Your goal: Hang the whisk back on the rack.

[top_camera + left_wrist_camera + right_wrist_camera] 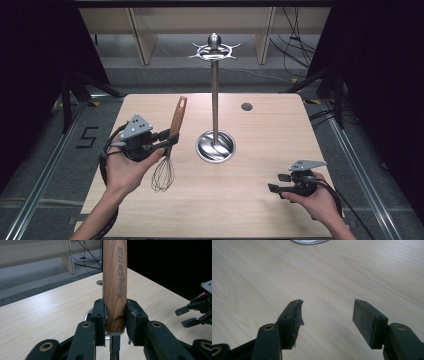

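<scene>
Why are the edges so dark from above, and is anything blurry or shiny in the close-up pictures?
High view: black curtains flank the lit table, and the steel stand base catches glare. Left gripper view: the whisk handle held by the left tongs is sharp, the floor behind soft. Right gripper view: even light, with the right tongs slightly soft.

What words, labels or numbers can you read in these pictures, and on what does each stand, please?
"5": large dark number on the floor left of the table, in the high view.
"bayco": dark print running along the whisk handle in the left gripper view, held between the left gripper's jaws.
Characters after "bayco" on the handle: too blurred to read.
</scene>
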